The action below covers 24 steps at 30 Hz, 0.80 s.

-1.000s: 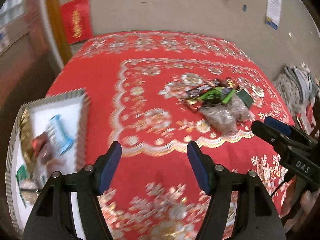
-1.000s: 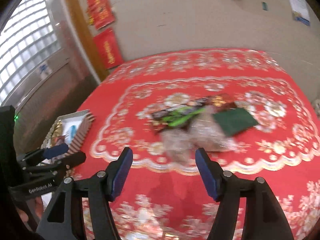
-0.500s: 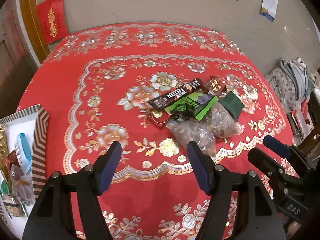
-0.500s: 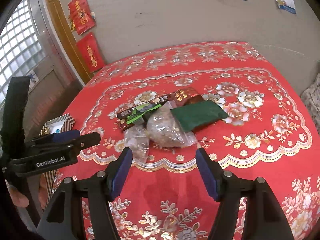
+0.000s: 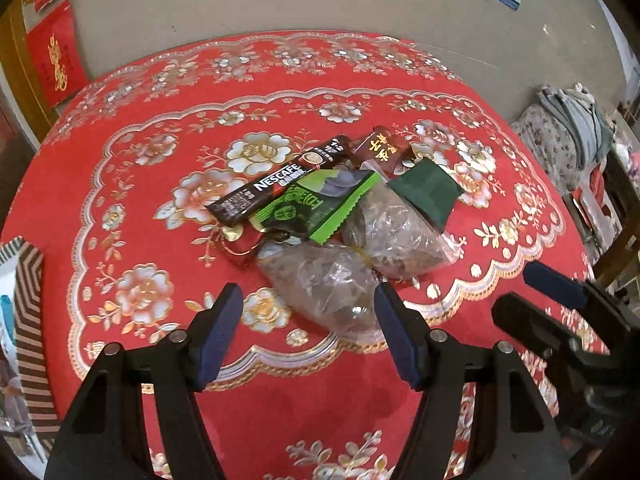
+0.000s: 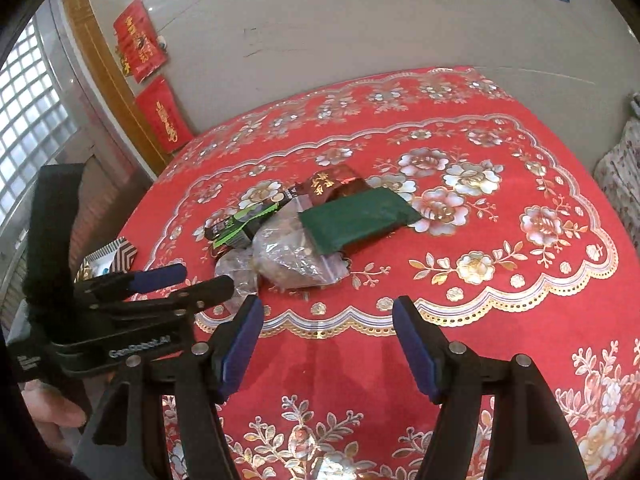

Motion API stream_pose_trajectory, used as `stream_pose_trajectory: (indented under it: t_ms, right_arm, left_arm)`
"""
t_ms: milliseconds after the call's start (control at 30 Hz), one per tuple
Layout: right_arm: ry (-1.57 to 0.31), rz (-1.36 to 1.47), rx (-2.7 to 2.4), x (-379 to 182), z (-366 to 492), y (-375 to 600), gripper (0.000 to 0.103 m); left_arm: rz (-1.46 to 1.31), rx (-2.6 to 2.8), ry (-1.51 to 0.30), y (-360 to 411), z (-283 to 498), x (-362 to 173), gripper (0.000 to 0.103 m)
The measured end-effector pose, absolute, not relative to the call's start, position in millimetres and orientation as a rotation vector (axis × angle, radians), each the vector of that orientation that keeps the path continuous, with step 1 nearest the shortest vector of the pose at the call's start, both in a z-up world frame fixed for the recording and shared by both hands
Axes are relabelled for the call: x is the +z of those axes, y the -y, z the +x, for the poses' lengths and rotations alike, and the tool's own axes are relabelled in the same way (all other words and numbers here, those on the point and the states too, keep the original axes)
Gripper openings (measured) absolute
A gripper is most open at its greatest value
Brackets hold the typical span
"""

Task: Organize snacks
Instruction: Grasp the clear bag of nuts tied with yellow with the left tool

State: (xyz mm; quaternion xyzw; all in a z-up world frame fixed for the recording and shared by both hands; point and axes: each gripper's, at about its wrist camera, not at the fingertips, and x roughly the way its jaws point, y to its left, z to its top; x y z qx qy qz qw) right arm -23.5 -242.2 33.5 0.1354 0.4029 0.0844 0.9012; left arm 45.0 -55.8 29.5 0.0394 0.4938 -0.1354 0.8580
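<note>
Left gripper (image 5: 306, 326) swung off the striped-rim tray (image 5: 28, 280) and, jaws spread and empty, closed on the crinkled clear plastic snack bag (image 5: 320, 284) just ahead; likely next pick.

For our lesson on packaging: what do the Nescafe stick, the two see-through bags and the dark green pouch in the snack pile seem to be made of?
Nescafe stick: probably printed plastic or foil film, glossy, with sharp lettering and highlights.
Near clear bag and far clear bag: thin transparent plastic; crinkled, glinting, contents showing through.
Dark green pouch: smooth, matte-looking, plain; whether film or coated paper is unclear.
</note>
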Motion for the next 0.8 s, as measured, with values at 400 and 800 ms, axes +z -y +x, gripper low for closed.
stream_pose_trajectory:
  t_ms: [400, 800]
  right_arm:
    - [-0.836, 0.297, 0.163, 30, -22, 251, 0.069]
    - [-0.831, 0.346, 0.119, 36, 6, 270, 0.069]
  left_arm:
    - [0.090, -0.312, -1.060, 77, 63, 11, 0.069]
    - [0.123, -0.355, -1.044, 63, 41, 9, 0.031]
